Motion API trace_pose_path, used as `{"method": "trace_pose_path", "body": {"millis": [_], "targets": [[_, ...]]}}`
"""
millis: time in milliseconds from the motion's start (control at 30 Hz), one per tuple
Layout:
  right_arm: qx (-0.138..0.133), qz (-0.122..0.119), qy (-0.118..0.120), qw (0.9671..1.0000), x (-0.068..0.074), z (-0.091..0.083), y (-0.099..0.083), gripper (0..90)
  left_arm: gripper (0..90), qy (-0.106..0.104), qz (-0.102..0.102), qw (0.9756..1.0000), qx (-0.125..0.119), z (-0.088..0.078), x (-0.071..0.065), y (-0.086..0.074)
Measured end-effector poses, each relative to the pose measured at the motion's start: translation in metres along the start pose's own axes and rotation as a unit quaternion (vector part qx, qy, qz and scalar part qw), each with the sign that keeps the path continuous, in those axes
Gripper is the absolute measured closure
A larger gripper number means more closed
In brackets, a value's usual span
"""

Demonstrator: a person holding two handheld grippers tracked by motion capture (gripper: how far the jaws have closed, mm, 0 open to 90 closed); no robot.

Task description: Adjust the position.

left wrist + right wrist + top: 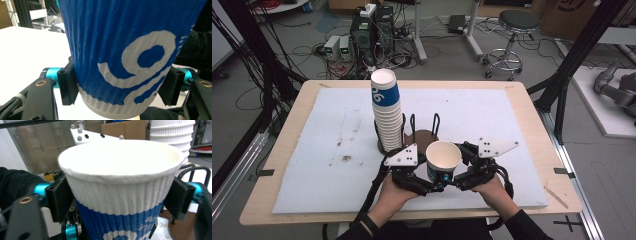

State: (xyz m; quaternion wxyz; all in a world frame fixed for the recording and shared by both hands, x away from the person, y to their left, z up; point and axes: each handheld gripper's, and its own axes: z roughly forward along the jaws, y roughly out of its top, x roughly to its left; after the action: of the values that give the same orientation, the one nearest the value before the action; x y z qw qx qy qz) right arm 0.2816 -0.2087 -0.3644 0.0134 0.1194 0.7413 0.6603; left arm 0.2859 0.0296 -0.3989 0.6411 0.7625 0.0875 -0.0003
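Note:
A blue-and-white ribbed paper cup (443,159) stands upright just above the table's front middle, between both grippers. My left gripper (435,186) is shut on its lower part: in the left gripper view its pads (67,86) press the blue wall of the cup (120,50) near the base. My right gripper (461,170) comes from the right at rim height. In the right gripper view its pads (60,197) stand close on either side of the cup (120,195) just under the white rim, without squeezing it.
A tall stack of the same cups (387,115) sits in a black wire holder with a brown base (424,136) just behind the held cup. The stack (172,135) rises close behind the cup. A white mat (312,150) covers the wooden table.

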Motion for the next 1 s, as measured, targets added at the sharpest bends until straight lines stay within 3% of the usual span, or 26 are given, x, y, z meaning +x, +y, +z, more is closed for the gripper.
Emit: {"method": "trace_pose_path", "body": {"millis": [333, 767, 1000], "targets": [[0.0, -0.007, 0.003, 1.0, 0.0021, 0.0022, -0.0018, 22.9, 22.5, -0.009, -0.004, 0.9998, -0.019, -0.0006, -0.0019, 0.0053], [0.008, -0.003, 0.007, 0.9999, 0.0034, 0.0046, -0.0018, 19.7, 26.7, -0.01, -0.006, 0.9997, -0.023, -0.002, -0.0022, 0.0067], [-0.001, -0.001, 0.005, 1.0, 0.0037, 0.0018, 0.0024, 18.0, 27.0, -0.011, -0.004, 0.9997, -0.019, 0.0001, -0.0017, 0.0037]]}}
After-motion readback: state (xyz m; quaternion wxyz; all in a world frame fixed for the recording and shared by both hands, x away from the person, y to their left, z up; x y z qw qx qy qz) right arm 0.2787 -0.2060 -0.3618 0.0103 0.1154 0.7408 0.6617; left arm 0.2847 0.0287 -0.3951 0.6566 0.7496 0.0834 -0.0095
